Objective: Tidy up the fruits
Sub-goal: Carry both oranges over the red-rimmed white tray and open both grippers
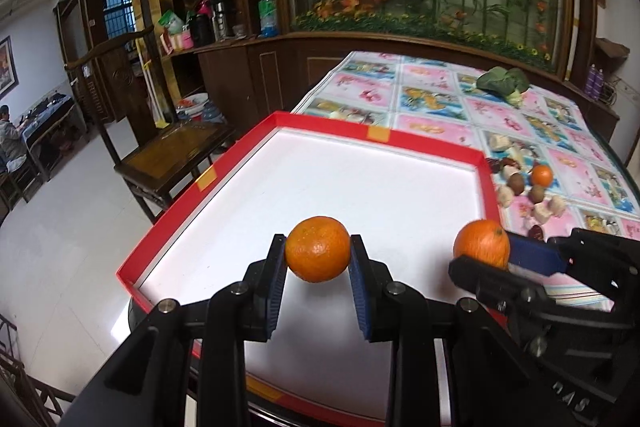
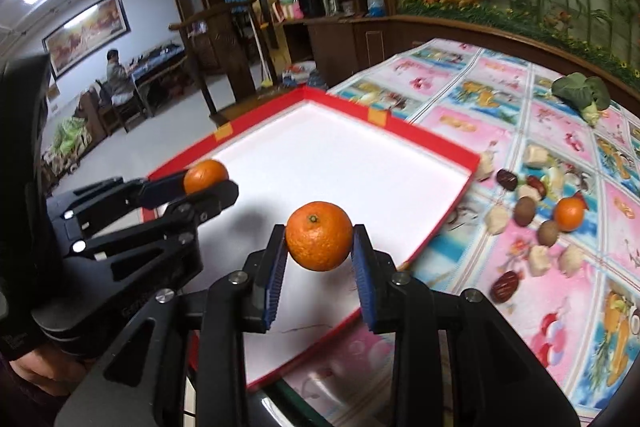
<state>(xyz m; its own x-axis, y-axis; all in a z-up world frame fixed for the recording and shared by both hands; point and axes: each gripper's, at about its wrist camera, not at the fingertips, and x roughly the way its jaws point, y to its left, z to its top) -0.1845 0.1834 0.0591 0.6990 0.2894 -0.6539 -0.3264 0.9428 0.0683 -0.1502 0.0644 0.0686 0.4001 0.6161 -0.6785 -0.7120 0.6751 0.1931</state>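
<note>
My left gripper [image 1: 318,251] is shut on an orange mandarin [image 1: 318,249], held above the white floor of a red-rimmed shallow box [image 1: 376,135]. My right gripper [image 2: 320,241] is shut on a second mandarin [image 2: 319,235] over the same box [image 2: 400,131]. Each gripper shows in the other's view: the right one [image 1: 486,253] with its mandarin [image 1: 482,243] at the box's right rim, the left one [image 2: 208,183] with its mandarin [image 2: 205,175] at the box's left corner. A third mandarin [image 2: 569,213] lies on the tablecloth among other pieces.
On the flowered tablecloth [image 2: 560,131] right of the box lie brown kiwis [image 2: 525,211], red dates [image 2: 505,285] and pale chunks [image 2: 538,259]. A leafy green vegetable [image 2: 580,93] rests farther back. A wooden chair [image 1: 172,155] stands left of the table; a person [image 2: 116,75] sits far off.
</note>
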